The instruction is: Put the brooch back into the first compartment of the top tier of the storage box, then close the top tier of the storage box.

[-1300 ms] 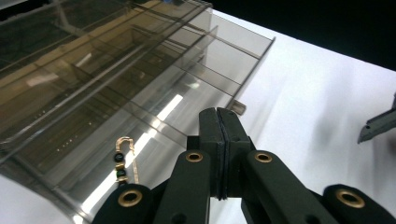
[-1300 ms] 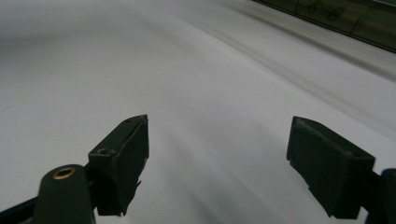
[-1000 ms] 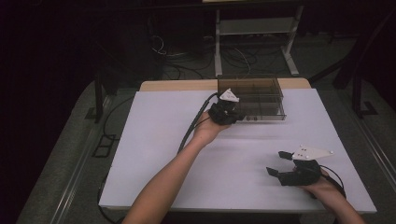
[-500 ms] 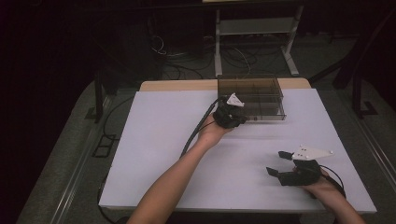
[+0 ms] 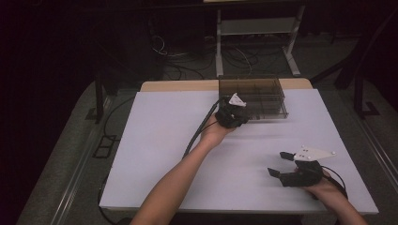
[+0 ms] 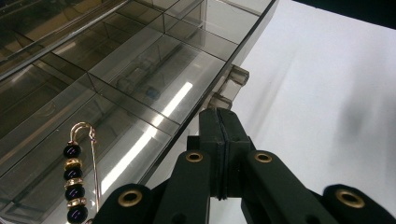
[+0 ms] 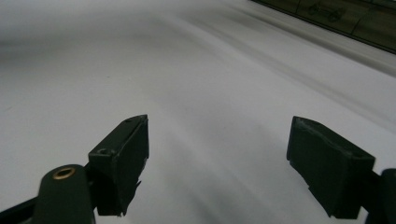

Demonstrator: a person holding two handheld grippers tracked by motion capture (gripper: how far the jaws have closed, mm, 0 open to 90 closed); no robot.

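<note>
A smoky clear compartment box [image 5: 257, 95] stands at the far middle of the white table [image 5: 159, 140]. My left gripper [image 5: 237, 111] is at its front left corner, shut, pads pressed flat together with nothing between them. In the left gripper view the jaw tips [image 6: 218, 115] sit just below the box's small clear latch [image 6: 232, 80], and I cannot tell whether they touch it. A gold pin with dark beads [image 6: 76, 182] lies in one compartment under the closed lid. My right gripper [image 5: 279, 164] rests at the front right, open and empty [image 7: 217, 135].
Behind the table a metal rack [image 5: 256, 28] and loose cables [image 5: 178, 56] stand on the dark floor. The left gripper's cable [image 5: 199, 131] trails across the table's middle. The box's long edge [image 7: 336, 18] lies far ahead of the right gripper.
My left gripper has crept a little to the right along the front of the box. The right gripper has stayed where it was.
</note>
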